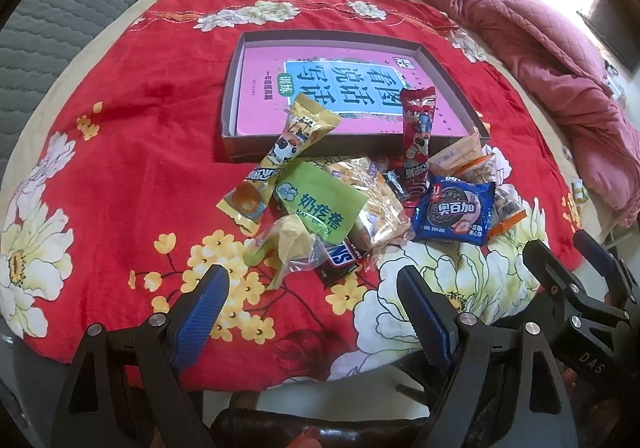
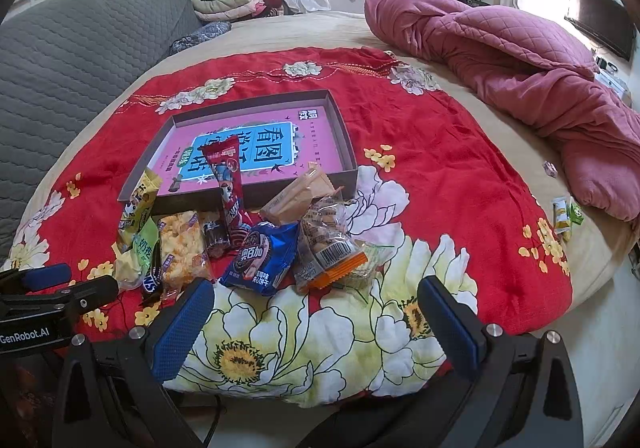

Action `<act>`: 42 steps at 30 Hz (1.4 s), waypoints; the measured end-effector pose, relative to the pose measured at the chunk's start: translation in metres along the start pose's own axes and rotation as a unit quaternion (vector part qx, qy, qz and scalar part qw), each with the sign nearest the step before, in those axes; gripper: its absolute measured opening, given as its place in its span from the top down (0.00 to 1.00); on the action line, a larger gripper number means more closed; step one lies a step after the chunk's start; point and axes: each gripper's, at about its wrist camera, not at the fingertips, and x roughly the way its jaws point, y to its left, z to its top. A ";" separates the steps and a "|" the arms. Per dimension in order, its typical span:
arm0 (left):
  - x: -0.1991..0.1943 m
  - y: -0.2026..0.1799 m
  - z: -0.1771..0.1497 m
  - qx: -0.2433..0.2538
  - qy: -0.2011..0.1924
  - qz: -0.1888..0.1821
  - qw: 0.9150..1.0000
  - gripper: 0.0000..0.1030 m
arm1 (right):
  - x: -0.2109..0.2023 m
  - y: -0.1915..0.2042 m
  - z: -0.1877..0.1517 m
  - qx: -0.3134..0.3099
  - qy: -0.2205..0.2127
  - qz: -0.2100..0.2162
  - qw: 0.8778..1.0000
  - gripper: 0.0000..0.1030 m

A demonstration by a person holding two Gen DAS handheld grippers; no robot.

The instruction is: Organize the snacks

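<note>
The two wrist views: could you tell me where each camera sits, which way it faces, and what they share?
Left wrist: on the left gripper, low at the bed's near edge, facing the snack pile and the box; its open fingers show, the right gripper at right.
Right wrist: on the right gripper, facing the same way; open fingers, left gripper at left.
Shared: pile, box, red floral cloth, pink quilt.

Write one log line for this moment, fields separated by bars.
left gripper: open, empty | right gripper: open, empty | snacks: piled on red cloth | box: no snacks fully inside
</note>
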 end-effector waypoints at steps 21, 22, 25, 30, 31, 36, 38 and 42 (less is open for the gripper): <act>-0.002 -0.001 0.000 0.002 -0.003 -0.003 1.000 0.16 | 0.000 0.001 0.000 -0.001 0.000 0.000 1.000 0.01; -0.002 -0.001 0.000 0.002 -0.003 -0.004 1.000 0.16 | 0.001 0.001 0.000 -0.001 0.001 0.000 1.000 0.01; -0.001 0.000 0.000 0.000 -0.002 -0.005 1.000 0.16 | 0.001 0.001 0.000 0.000 0.001 0.000 1.000 0.01; -0.001 0.003 0.001 -0.005 0.000 -0.010 1.000 0.16 | 0.001 0.001 0.000 -0.001 0.001 0.000 1.000 0.01; 0.000 0.004 0.001 -0.007 0.001 -0.011 1.000 0.16 | 0.000 0.000 0.000 -0.001 0.001 0.000 1.000 0.01; 0.004 0.014 0.002 -0.022 0.012 -0.019 1.000 0.16 | 0.003 0.003 -0.001 -0.004 0.004 0.004 1.000 0.01; 0.006 0.018 0.001 -0.028 0.016 -0.021 0.999 0.16 | 0.004 0.004 -0.001 -0.005 0.006 0.006 1.000 0.01; 0.008 0.029 0.000 -0.043 0.020 -0.025 0.999 0.16 | 0.006 0.005 -0.001 -0.008 0.009 0.010 1.000 0.01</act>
